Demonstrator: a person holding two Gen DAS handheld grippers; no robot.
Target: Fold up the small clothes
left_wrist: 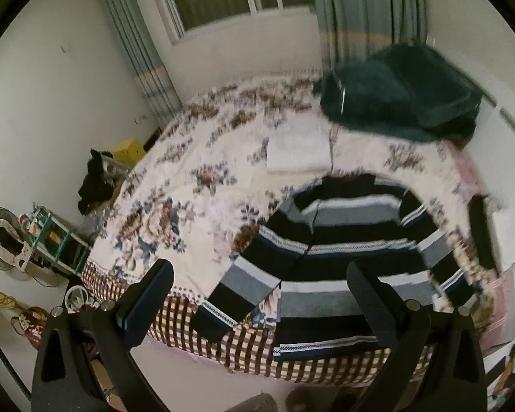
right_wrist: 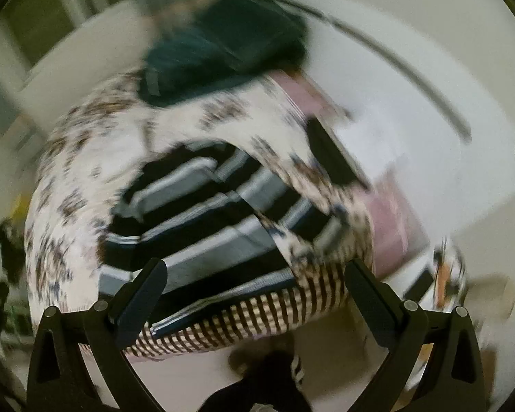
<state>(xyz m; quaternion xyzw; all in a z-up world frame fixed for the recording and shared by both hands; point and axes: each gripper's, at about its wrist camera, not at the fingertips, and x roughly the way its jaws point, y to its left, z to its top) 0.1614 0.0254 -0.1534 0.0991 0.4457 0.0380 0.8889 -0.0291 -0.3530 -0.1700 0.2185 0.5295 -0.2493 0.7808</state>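
Observation:
A striped sweater (left_wrist: pixel 336 257) in black, grey and white lies flat on the floral bedspread (left_wrist: pixel 189 158), its hem over the bed's near edge and its sleeves spread. My left gripper (left_wrist: pixel 261 295) is open and empty, held above the bed's near edge in front of the left sleeve. In the blurred right wrist view the same sweater (right_wrist: pixel 202 219) lies ahead. My right gripper (right_wrist: pixel 257 292) is open and empty above the bed's near edge by the hem.
A dark green folded blanket (left_wrist: pixel 401 96) sits at the bed's far end, a white folded cloth (left_wrist: pixel 298 151) before it. A green rack (left_wrist: pixel 55 243), a fan (left_wrist: pixel 3 240) and clutter stand on the floor at the left. A checked bed skirt (left_wrist: pixel 250 346) hangs at the front.

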